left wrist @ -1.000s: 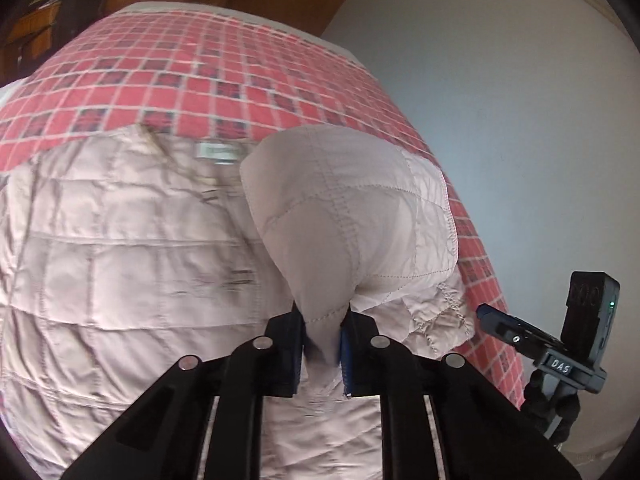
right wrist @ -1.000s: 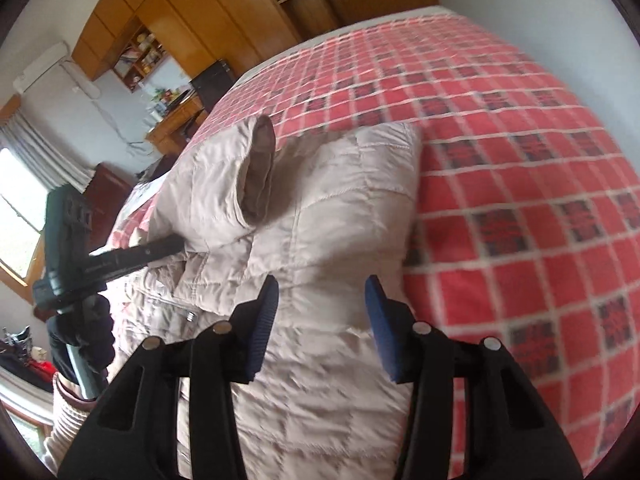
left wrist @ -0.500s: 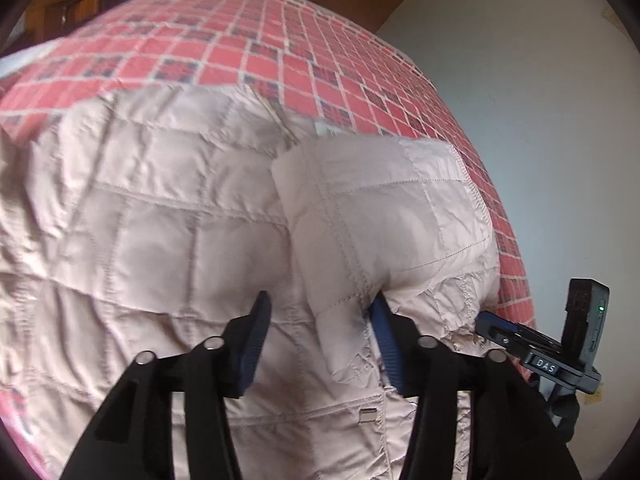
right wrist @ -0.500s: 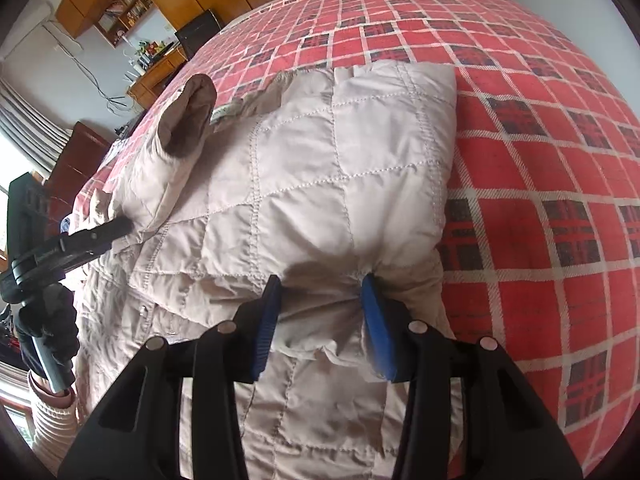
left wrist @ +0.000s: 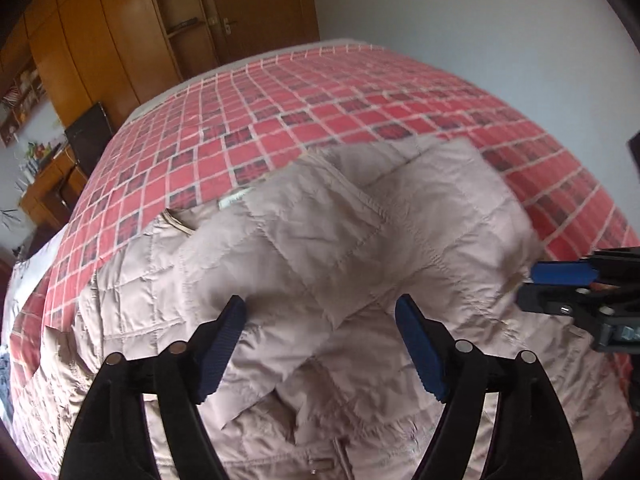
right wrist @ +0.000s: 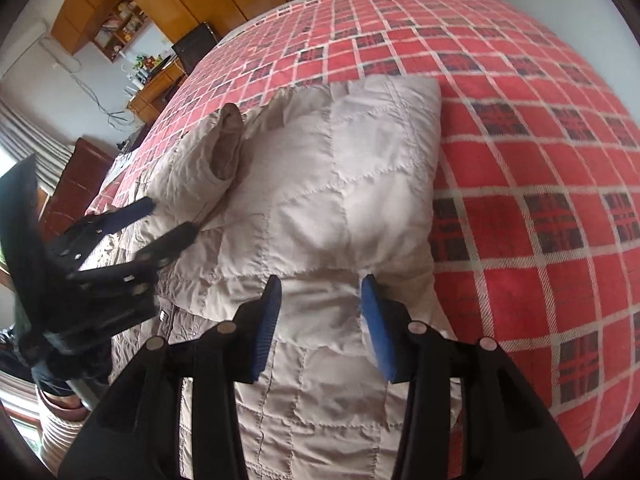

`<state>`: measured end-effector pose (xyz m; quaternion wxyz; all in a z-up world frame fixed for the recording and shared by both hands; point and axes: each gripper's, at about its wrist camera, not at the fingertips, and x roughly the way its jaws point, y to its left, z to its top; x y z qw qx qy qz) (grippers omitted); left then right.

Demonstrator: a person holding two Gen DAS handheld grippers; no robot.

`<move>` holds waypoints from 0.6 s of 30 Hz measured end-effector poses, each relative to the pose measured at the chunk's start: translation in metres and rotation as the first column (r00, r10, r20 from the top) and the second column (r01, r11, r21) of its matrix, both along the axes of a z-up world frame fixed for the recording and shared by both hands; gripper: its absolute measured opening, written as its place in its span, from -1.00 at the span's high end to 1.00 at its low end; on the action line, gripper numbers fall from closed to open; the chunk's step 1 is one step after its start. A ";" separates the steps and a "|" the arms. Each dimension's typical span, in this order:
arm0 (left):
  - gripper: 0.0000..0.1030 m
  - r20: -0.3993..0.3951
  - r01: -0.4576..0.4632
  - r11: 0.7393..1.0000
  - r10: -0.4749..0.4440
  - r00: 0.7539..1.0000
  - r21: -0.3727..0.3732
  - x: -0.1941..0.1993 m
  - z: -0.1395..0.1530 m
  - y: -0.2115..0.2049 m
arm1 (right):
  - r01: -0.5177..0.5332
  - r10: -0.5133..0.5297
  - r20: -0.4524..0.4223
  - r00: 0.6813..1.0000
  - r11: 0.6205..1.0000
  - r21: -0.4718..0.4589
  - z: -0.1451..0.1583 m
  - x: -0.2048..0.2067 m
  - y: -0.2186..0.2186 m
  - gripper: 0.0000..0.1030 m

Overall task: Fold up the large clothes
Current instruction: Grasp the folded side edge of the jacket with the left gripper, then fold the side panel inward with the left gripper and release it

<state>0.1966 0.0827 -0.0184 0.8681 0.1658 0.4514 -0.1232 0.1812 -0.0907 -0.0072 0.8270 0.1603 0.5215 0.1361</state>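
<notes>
The jacket (right wrist: 332,208) lies on the bed (right wrist: 540,160), near the bed's front edge, with both sleeves folded over its body. The right gripper (right wrist: 320,292) sits on the folded right sleeve (right wrist: 352,160), its fingers apart on either side of a raised pleat. The left gripper (left wrist: 320,308) hangs above the left sleeve (left wrist: 320,240) (fingers spread wide, nothing between them). Behind the bed stands a wardrobe (left wrist: 132,40), a desk (left wrist: 44,184) left of it.

Both wrist views look down close along their jaws toward the far wooden cupboards (left wrist: 120,40); they share the quilted jacket (left wrist: 340,240) on the checked bed (right wrist: 520,160)
</notes>
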 end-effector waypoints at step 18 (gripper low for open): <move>0.83 -0.029 -0.186 0.915 0.188 0.982 -0.357 -0.011 0.043 0.158 | -0.008 0.008 -0.012 1.000 1.000 0.002 -0.006 0.001 -0.001 0.20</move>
